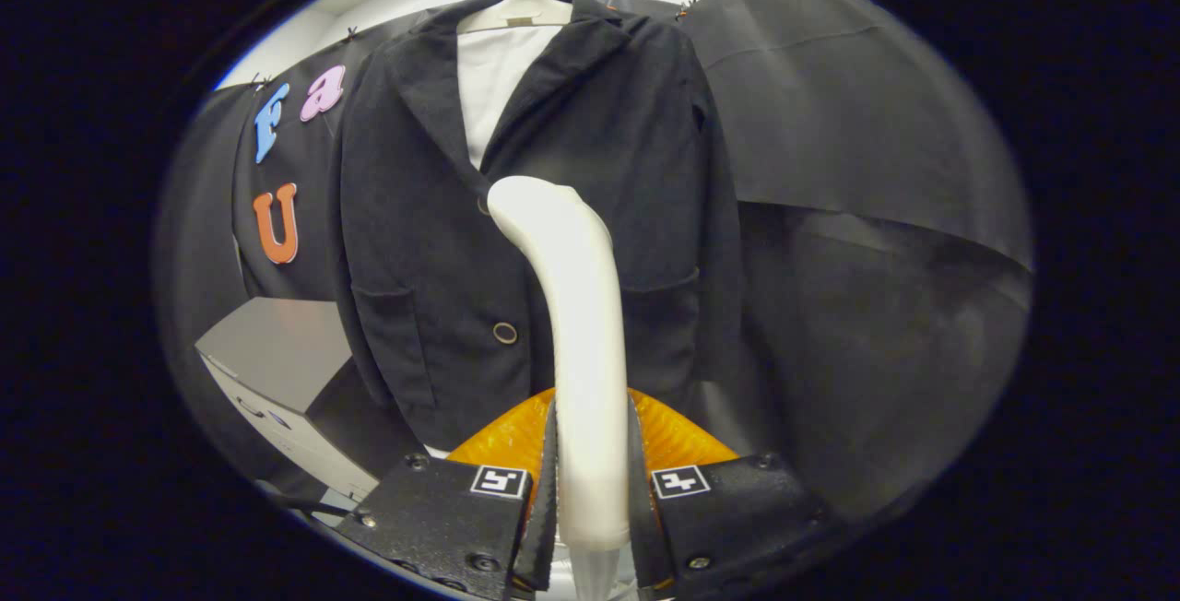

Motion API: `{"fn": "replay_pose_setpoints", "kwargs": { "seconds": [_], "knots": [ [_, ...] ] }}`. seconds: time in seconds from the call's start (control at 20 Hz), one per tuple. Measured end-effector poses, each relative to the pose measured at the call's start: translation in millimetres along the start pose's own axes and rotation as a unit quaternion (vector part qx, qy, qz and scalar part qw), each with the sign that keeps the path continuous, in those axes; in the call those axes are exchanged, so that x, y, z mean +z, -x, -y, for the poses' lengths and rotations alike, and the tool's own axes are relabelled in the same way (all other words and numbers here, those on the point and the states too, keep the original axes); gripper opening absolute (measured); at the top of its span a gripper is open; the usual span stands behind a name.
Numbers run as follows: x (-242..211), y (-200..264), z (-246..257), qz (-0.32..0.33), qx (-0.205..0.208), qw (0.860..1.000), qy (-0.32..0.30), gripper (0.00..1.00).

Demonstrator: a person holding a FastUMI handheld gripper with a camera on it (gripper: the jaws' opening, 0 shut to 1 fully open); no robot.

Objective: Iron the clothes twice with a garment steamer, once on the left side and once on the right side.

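Gripper [590,490], at bottom centre of the frame, is clamping the steamer [576,324] handle between its 2 fingers. The steamer head is rising at frame centre before the jacket [572,122], which is hanging from a hanger [521,6] at top centre. Contact with cloth cannot be confirmed. Risk: the smooth handle twisting in the grip, skewing a pass.

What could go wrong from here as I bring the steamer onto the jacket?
The gripper is shut on the garment steamer's smooth white handle low down; its head could twist or slip under pressure. The head sits near the dark jacket's centre buttons, so it might snag one. The jacket hangs loose on a hanger and may swing away.
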State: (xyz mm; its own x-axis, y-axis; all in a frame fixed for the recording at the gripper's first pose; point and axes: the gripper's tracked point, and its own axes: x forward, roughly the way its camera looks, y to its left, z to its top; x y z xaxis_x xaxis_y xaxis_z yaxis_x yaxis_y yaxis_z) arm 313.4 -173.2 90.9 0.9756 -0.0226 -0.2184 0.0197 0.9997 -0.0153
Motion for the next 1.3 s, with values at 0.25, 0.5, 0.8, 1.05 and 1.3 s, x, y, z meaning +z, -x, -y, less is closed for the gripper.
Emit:
{"fn": "replay_pose_setpoints", "kwargs": {
  "seconds": [0.25,0.5,0.8,1.05,1.3],
  "knots": [
    [-13,-1,2,-0.021,0.003,1.000,0.001,0.36],
    [-24,-4,3,-0.029,0.003,1.000,0.002,0.36],
    [-31,-1,3,-0.059,0.009,0.998,0.007,0.36],
    [-32,0,3,-0.079,0.010,0.997,0.009,0.36],
    [-38,-2,2,-0.105,0.013,0.994,0.009,0.36]
  ]
}}
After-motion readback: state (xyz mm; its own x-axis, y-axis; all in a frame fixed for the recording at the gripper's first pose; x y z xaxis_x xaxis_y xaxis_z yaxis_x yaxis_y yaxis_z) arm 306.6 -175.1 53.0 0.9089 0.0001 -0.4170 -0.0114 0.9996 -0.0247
